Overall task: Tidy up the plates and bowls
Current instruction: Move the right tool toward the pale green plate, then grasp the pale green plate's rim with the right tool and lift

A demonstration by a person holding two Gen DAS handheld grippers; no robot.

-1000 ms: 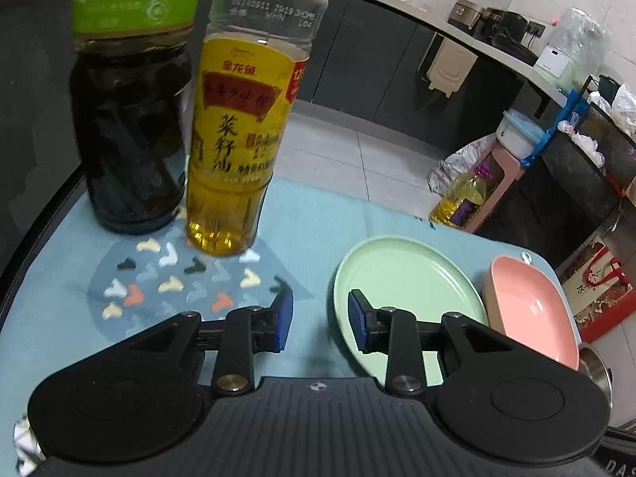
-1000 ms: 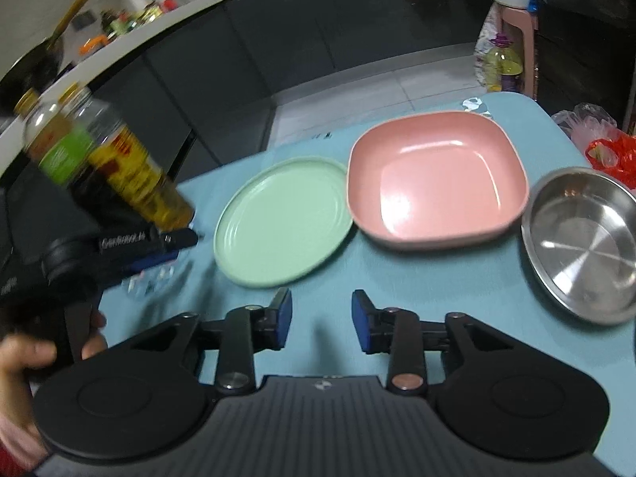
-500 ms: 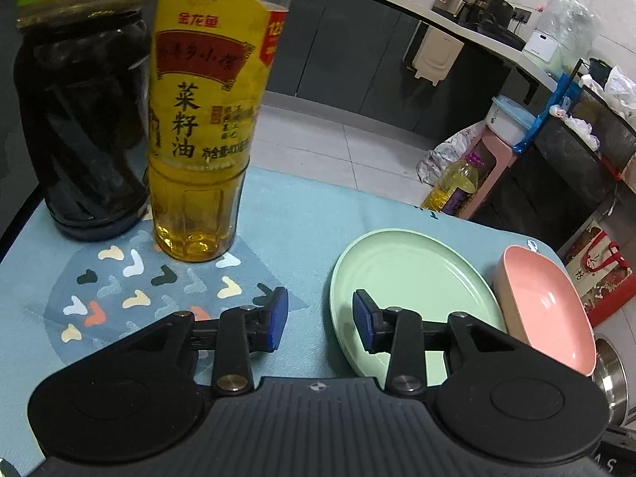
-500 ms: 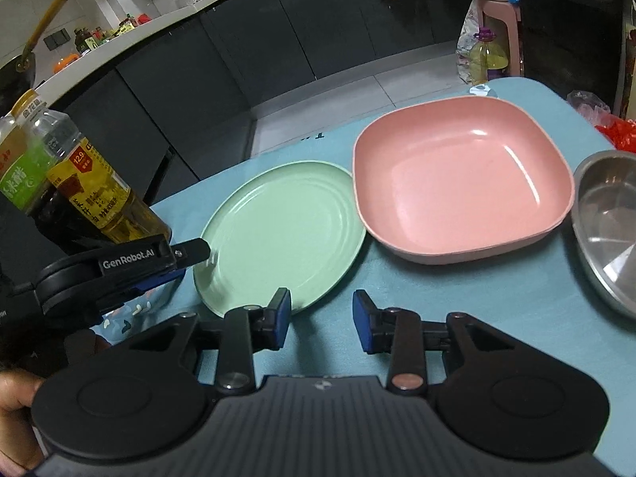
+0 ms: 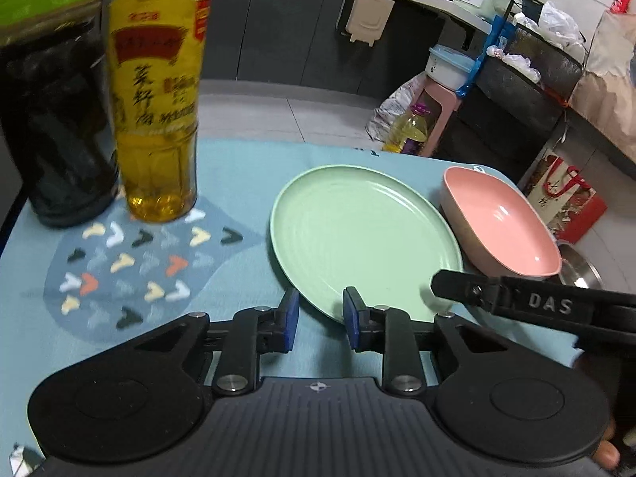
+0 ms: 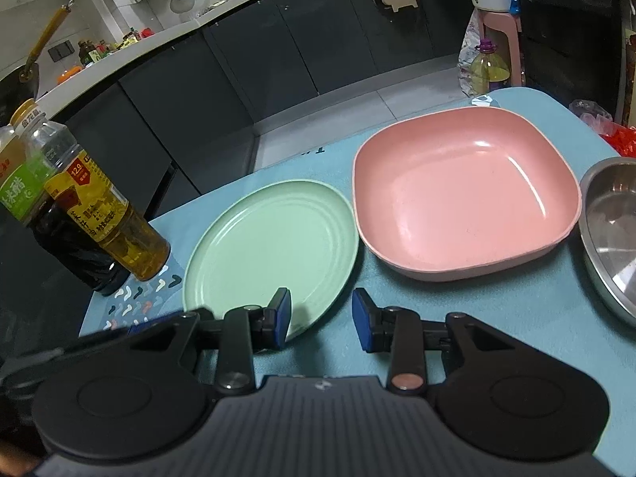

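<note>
Hovering at lower centre, the left claw (image 5: pixel 318 312), jaws just narrowed yet clasping nothing, straddles the green plate (image 5: pixel 357 234) rim; misjudged, it could shove the plate into the pink bowl (image 5: pixel 505 230), while the right claw (image 6: pixel 321 318) hangs released.

A pale green plate (image 6: pixel 274 250) is lying on a light blue cloth (image 5: pixel 246 167). The square bowl (image 6: pixel 465 202) is showing salmon pink, the pan (image 6: pixel 612 234) shining silver. A darker blue patch (image 5: pixel 131 274) is carrying white, cream, orange and black chevrons. The oil bottle (image 5: pixel 159 103) is glowing amber under a yellow and red label; the dark bottle (image 5: pixel 51 119) is wearing green. The gripper pads (image 5: pixel 292 320) are showing blue on black.
</note>
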